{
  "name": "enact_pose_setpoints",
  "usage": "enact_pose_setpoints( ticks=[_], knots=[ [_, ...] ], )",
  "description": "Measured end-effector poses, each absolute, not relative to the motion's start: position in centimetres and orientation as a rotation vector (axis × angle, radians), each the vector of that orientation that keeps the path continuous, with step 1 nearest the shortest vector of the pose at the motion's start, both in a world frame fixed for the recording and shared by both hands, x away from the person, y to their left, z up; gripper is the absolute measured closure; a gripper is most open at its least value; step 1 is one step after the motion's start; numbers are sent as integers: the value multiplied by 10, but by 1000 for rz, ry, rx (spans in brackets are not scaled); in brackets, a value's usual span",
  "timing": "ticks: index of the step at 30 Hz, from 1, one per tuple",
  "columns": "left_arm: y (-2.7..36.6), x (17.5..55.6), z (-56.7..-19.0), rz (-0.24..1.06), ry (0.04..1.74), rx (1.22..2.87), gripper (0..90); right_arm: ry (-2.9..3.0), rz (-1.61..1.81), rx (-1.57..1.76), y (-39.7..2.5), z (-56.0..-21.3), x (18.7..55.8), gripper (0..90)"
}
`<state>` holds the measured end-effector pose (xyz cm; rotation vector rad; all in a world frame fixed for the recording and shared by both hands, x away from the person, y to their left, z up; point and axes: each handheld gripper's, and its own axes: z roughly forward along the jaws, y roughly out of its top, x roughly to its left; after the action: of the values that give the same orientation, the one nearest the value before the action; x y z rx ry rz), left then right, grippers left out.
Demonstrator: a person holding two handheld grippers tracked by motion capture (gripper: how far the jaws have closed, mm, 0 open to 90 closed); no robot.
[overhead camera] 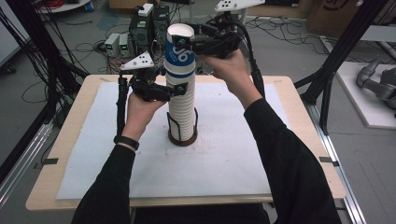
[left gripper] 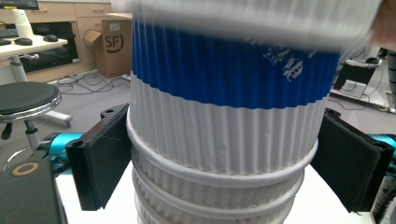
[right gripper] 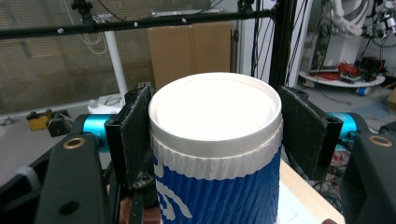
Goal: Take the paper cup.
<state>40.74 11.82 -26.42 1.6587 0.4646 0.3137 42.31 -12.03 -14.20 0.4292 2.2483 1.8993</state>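
- The top cup (overhead camera: 180, 50), ribbed paper with a blue band and white rim, stands upright, partly raised.
- The white cup stack (overhead camera: 182, 112) stands upright in a wire holder (overhead camera: 182, 133).

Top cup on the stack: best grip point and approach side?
Grip the top cup just under its rolled rim, jaws on opposite sides of the ribbed wall, coming in level from the side as the right gripper does. The rim stops slipping, and the upright taper lets it lift straight up. The left gripper braces the stack below.
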Motion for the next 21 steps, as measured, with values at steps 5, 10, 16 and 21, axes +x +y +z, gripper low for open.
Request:
enact_pose_setpoints(
  ticks=[5, 10, 16, 21],
  knots=[
    [118, 407, -264, 314, 465, 1660, 119, 2223, 1912, 407, -121, -133, 419, 301],
    [118, 407, -264, 316, 466, 1663, 119, 2193, 1906, 375, -123, -119, 412, 301],
    [118, 407, -264, 316, 465, 1663, 119, 2143, 1939, 337, -130, -106, 405, 301],
    [118, 407, -264, 320, 465, 1669, 119, 2117, 1946, 324, -134, -100, 400, 301]
  ],
)
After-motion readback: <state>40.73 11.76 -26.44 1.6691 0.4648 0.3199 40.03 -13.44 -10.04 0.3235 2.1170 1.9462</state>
